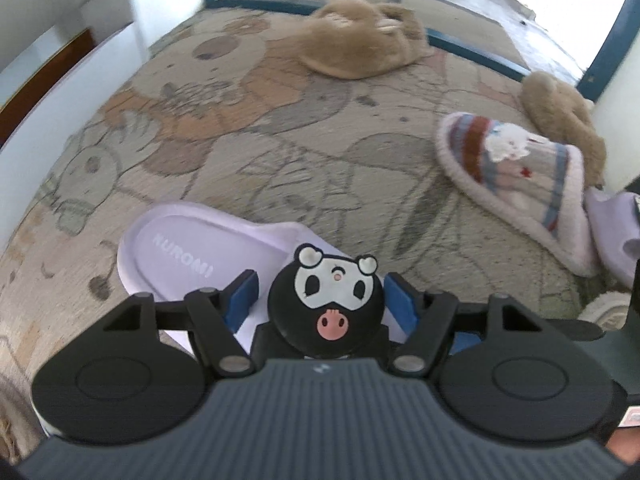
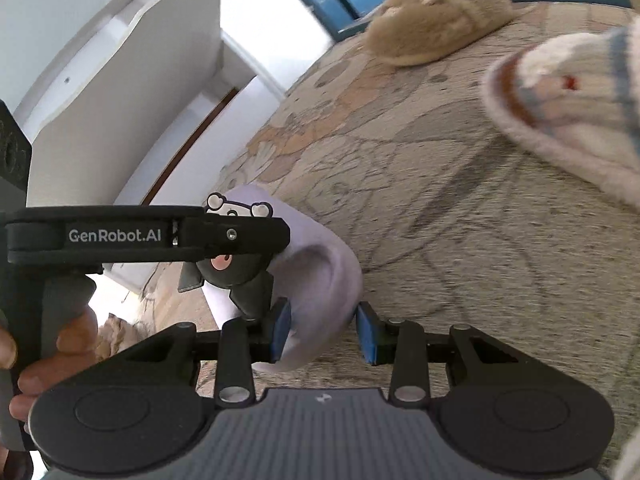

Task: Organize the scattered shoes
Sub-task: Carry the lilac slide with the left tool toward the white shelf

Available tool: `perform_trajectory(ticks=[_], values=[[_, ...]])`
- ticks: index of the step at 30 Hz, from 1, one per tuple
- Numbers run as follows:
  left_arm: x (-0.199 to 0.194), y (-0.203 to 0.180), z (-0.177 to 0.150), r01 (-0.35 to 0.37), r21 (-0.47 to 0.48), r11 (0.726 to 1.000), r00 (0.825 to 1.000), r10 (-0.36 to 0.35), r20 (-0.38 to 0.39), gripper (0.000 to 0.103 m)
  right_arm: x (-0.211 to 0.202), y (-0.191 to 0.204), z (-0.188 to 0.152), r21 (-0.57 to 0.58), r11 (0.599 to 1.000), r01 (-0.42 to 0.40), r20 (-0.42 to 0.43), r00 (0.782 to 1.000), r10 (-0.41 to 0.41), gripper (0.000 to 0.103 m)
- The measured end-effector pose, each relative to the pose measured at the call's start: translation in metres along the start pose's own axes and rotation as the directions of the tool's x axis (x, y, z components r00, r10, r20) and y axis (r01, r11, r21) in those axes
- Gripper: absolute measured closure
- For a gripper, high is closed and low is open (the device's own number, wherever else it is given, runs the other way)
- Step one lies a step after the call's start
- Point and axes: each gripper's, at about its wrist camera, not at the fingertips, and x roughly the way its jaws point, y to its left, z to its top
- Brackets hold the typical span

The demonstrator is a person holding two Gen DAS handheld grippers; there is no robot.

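Lavender slipper [image 1: 176,256] rides above the patterned rug [image 1: 280,140], its strap and black cartoon charm [image 1: 326,300] clamped in the left claw [image 1: 322,300] while the right claw [image 2: 322,332] pinches its edge, apparently to carry it toward its mate [image 1: 616,236], lying beside the striped slipper [image 1: 516,176].

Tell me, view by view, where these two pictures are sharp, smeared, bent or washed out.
Left wrist view: the tongs and the purple slide read sharp; the tan fluffy slipper and the rug are smeared; the floor bulges like a dome; the top right corner is washed out. Right wrist view: the striped slipper is blurred, the white cabinet bends, daylight is soft, without hard shadows.
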Motion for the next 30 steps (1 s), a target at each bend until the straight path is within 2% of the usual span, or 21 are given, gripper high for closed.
perform_trajectory(ticks=[7,11,16,30], values=[[-0.008,0.039,-0.012,-0.042,-0.072,0.997,0.999,0.042,-0.005,0.034,0.03,0.032,-0.001,-0.05,0.998,-0.036,-0.048,0.998,0.034,0.064],[-0.012,0.064,-0.019,-0.09,-0.113,0.99,0.996,0.09,-0.003,0.032,0.051,0.053,-0.003,-0.085,0.995,-0.048,-0.078,0.996,0.042,0.064],[-0.017,0.09,-0.026,-0.104,-0.162,0.981,0.994,0.105,-0.007,0.032,0.069,0.073,-0.004,-0.111,0.991,-0.072,-0.093,0.994,0.061,0.064],[-0.03,0.125,-0.04,-0.143,-0.209,0.967,0.989,0.145,-0.006,0.032,0.097,0.106,-0.014,-0.141,0.985,-0.103,-0.133,0.987,0.084,0.064]])
